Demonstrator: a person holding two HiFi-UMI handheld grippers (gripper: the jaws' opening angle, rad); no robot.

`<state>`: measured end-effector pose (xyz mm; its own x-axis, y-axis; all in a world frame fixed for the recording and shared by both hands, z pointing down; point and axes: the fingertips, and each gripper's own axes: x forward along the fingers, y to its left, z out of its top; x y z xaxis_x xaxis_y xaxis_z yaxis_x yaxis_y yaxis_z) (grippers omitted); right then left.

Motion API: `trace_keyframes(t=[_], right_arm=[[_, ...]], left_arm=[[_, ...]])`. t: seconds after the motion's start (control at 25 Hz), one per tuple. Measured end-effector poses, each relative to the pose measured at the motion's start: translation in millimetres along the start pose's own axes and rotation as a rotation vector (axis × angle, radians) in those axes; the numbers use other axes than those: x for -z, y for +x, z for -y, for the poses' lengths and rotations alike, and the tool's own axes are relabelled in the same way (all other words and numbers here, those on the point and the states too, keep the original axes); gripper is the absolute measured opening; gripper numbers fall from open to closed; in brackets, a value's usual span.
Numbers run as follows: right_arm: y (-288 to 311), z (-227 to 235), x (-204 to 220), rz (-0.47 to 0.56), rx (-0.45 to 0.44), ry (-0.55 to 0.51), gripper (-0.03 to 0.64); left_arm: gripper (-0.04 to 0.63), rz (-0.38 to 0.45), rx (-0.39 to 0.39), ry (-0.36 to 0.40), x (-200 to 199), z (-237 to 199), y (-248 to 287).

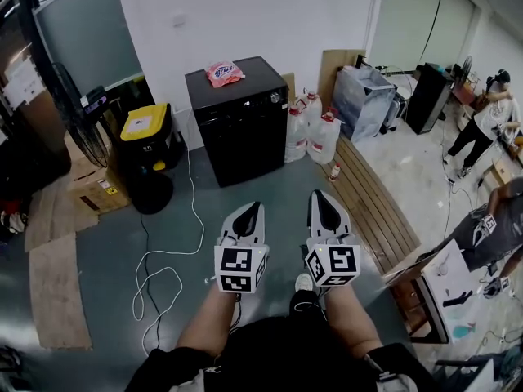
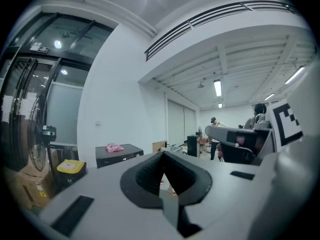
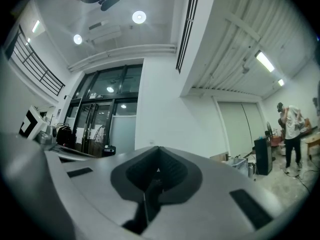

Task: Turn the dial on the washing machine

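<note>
I am holding my left claw point(image 1: 255, 209) and my right claw point(image 1: 320, 196) side by side in front of me, both pointing roughly level. Each has its jaws pressed together with nothing between them, which my left gripper view point(image 2: 163, 155) and right gripper view point(image 3: 158, 150) both show.

Out past the tips, the grey floor point(image 1: 270, 182) is lying between me and the black washing machine point(image 1: 241, 121), which is standing against the white wall point(image 1: 245, 15) with a pink packet point(image 1: 224, 73) on its lid. The machine is well apart from both claws, straight ahead and a little to the left.

I am taking the small pale spot near the right end of its top front strip to be the dial point(image 1: 275, 98), though it is too small to be sure. It is sitting closer to my left claw's line than to my right's, so I am judging the left the handier one, with a walk forward needed first.
</note>
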<state>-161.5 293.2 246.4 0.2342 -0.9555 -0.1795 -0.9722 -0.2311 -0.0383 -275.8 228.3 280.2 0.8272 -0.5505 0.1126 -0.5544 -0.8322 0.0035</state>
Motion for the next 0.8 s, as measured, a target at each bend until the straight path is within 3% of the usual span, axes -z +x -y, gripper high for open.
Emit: trace_keyframes(t=[0.8], right_arm=[[190.8, 186.7, 41.1, -0.039, -0.102, 0.063, 0.0]], left_arm=[[0.012, -0.05, -0.107, 0.021, -24.6, 16.9, 255.8]])
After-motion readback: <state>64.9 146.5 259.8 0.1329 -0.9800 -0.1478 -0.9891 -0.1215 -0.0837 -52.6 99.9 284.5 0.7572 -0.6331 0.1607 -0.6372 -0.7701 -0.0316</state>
